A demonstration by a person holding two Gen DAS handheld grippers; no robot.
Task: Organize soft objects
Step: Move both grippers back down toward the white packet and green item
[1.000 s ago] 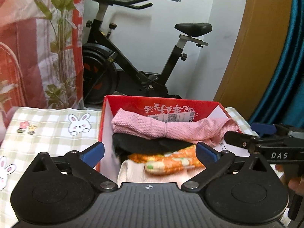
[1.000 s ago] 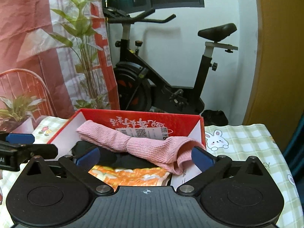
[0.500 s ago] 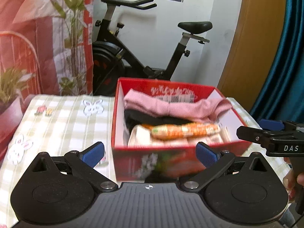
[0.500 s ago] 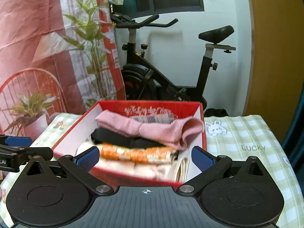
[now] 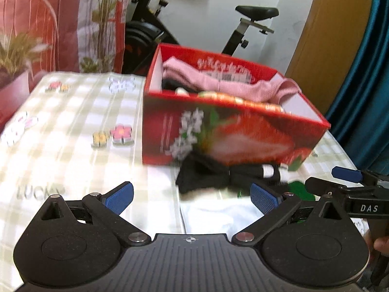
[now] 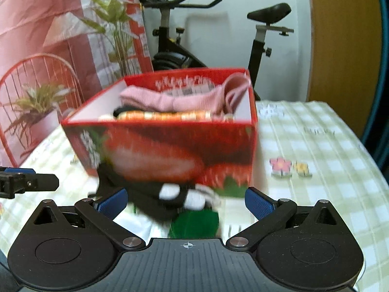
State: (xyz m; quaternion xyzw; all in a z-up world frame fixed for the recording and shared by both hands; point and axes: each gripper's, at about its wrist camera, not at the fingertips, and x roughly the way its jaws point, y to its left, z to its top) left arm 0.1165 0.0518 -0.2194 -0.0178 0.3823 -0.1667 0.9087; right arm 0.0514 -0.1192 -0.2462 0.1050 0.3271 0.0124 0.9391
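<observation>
A red strawberry-print box (image 5: 231,133) (image 6: 170,150) stands on the checked tablecloth. It holds a pink cloth (image 5: 243,87) (image 6: 184,99), an orange patterned roll (image 5: 233,99) (image 6: 165,115) and something black beneath. In front of the box lie a black sock with white bands (image 5: 206,177) (image 6: 150,199), a white cloth (image 5: 218,214) and a green item (image 6: 194,223) (image 5: 299,189). My left gripper (image 5: 192,197) is open over the black sock and white cloth. My right gripper (image 6: 184,202) is open above the sock and green item. Both hold nothing.
An exercise bike (image 6: 218,36) stands behind the table, with a potted plant (image 6: 36,107), a red wire chair (image 6: 36,73) and a pink curtain to the left. A wooden door (image 5: 328,36) and a teal curtain (image 5: 369,73) are on the right. The tablecloth (image 6: 316,146) extends both sides of the box.
Both grippers have drawn back and down from over the box. Its front face and the sock, white cloth and green item before it have come into view. Both stay open.
</observation>
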